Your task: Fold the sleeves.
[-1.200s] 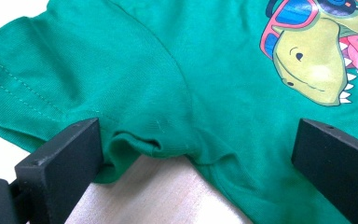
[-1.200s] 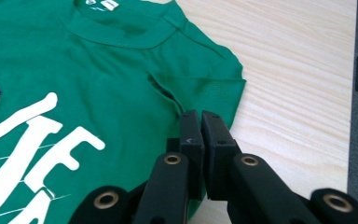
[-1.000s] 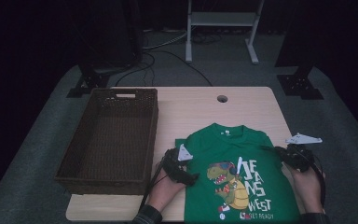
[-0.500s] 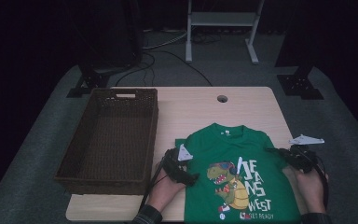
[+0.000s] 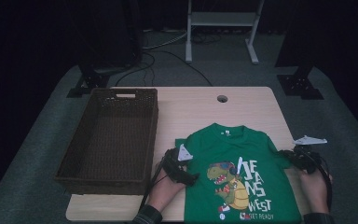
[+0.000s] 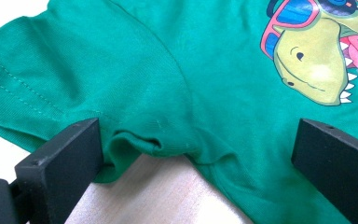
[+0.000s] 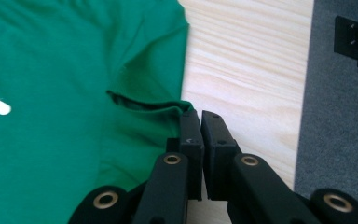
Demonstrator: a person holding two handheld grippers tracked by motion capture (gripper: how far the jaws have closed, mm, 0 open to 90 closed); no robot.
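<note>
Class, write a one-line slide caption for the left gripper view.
Open left gripper straddling the armpit fold of a green dinosaur T-shirt on a wooden table.

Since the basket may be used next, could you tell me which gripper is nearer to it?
Left. The left gripper sits just beside the basket, while the right gripper is across the shirt.

Room to move on the tabletop (image 5: 242,105)

The far half is bare wood. The tall basket (image 5: 112,135) blocks the left side, and the shirt (image 5: 240,172) covers the near part.
</note>
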